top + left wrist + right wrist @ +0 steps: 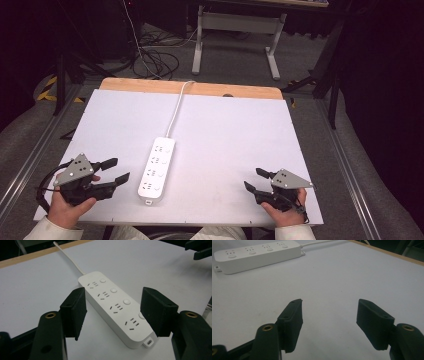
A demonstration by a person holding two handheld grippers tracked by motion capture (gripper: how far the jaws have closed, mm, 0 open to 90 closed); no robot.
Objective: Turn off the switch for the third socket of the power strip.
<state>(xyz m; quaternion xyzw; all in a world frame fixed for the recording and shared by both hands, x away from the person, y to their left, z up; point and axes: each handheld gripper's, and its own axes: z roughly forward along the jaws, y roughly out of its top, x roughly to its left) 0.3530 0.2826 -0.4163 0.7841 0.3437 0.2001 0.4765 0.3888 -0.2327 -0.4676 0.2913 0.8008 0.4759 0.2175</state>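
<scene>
Over on the left edge of the table (100, 110), the left gripper (119, 171) sits in the person's hand with its jaws partly apart and nothing between them, aimed at the power strip (157, 170), which lies just beside it. From the left gripper view the strip (116, 305) sits framed in the gap between the two black pads, but farther off, not touched. That strip lies flat near the middle of the white top, near end toward the person, its white cord (176, 107) running away to the far wooden edge. Well off to the right, the right gripper (255, 180) rests low near the front edge, jaws wide, holding nothing, pointed back toward the strip

What could go wrong imo: the left jaws look barely wider than the strip's body, so coming in a bit off-centre could bump a pad into its side and shove it across that slick top instead of grabbing it. The cord could also tug back and twist it if it gets lifted by one end
</scene>
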